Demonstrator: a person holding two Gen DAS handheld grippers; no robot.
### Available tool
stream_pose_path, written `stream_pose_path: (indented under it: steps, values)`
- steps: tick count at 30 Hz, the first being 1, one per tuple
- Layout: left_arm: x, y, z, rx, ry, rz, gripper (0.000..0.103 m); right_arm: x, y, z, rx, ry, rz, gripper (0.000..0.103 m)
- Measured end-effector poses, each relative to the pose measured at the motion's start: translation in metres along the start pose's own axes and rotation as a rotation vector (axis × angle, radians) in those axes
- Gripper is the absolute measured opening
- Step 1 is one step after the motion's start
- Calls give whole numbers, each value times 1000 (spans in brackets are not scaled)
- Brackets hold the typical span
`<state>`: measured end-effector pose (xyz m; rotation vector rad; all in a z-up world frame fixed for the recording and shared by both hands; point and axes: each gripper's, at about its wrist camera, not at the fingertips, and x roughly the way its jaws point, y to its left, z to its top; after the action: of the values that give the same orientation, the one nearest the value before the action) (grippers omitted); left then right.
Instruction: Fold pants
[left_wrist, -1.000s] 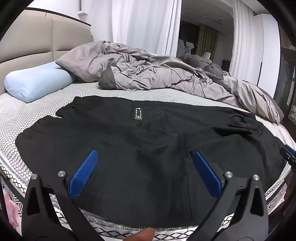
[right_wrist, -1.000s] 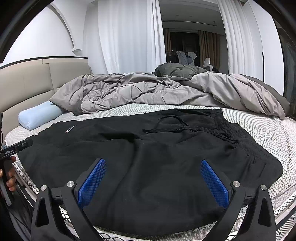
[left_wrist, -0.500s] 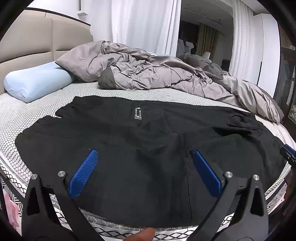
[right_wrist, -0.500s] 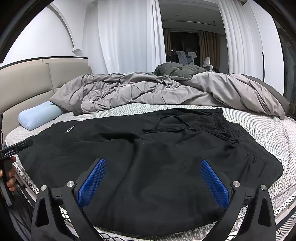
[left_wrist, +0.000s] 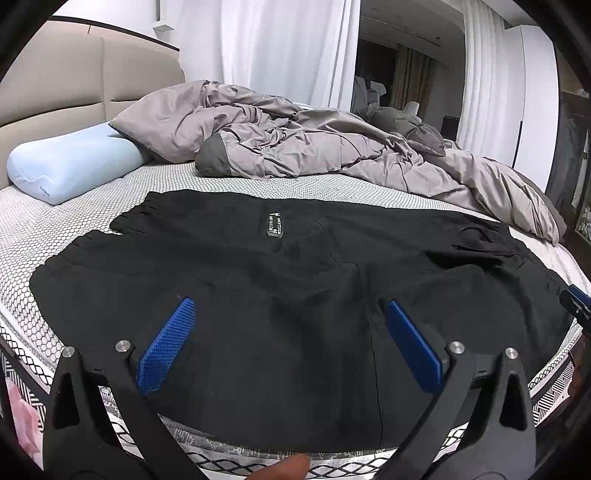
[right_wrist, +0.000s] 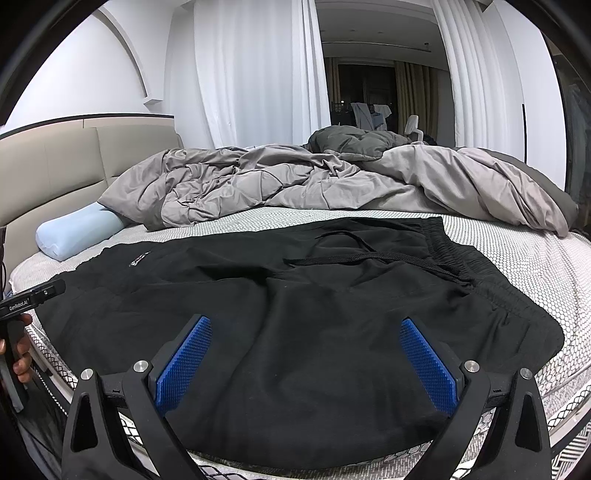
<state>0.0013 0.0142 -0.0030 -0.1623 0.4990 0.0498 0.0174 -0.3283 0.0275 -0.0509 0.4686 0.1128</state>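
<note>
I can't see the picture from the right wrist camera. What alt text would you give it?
Black pants lie spread flat across a bed, waistband and drawstring to the right. The open right claw, with blue pads, hovers over the near edge of the pants, holding nothing. Behind lie a rumpled grey duvet and a pale blue pillow.

White lettering "GenRobot.AI" stands on the black body of the left gripper, seen at the left edge of the right wrist view. A small label with white print lies on the black pants; its characters are too small to read.
</note>
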Motion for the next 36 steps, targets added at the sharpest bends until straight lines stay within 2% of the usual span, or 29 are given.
stream_pose_path:
  steps: [9, 15, 21, 25, 29, 33, 36]
  values:
    - [0, 1, 0, -5, 1, -3, 103, -2, -2, 0, -1, -8, -7, 103]
    - [5, 9, 1, -40, 17, 1, 103, 1, -7, 7, -20, -3, -44, 103]
    - [5, 26, 4, -107, 26, 25, 103, 3, -30, 29, -65, -13, -65, 103]
    - [2, 38, 8, -137, 29, 44, 103, 3, -49, 39, -116, -4, -111, 103]
    - [-12, 68, 12, -229, 12, 79, 103, -1, -72, 37, -39, 6, -95, 103]
    - [-22, 113, 7, -360, 51, 151, 102, -4, -79, 29, -30, 35, -117, 103]
    - [-26, 153, -1, -484, 97, 161, 102, -9, -82, 20, -6, 55, -105, 103]
